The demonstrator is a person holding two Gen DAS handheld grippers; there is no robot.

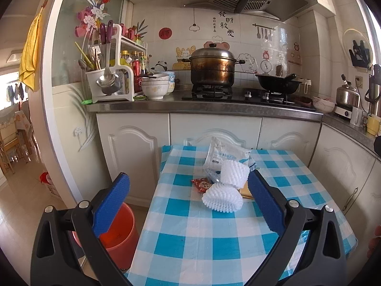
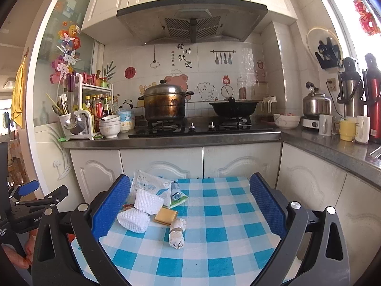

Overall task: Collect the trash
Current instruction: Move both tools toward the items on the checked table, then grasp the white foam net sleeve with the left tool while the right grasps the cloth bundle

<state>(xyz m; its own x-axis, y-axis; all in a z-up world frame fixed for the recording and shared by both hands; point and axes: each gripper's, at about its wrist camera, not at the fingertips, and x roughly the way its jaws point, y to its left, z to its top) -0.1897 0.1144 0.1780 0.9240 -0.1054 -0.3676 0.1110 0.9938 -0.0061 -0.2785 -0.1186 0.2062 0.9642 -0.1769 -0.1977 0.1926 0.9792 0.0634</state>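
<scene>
With both tongs spread and empty, close your left tongs [image 1: 189, 200] gently on the nearest foam net [image 1: 222, 199], then carry it left to the orange bucket [image 1: 119, 233] beside the worktop [image 1: 202, 238].

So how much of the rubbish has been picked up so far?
Nothing looks collected yet. Both claws, left claw and right claw, are open and empty above the checked table. Still lying there: two white foam nets, a white packet, a red wrapper, a yellow piece and a tied paper wad. The orange bucket waits beside the table.
</scene>
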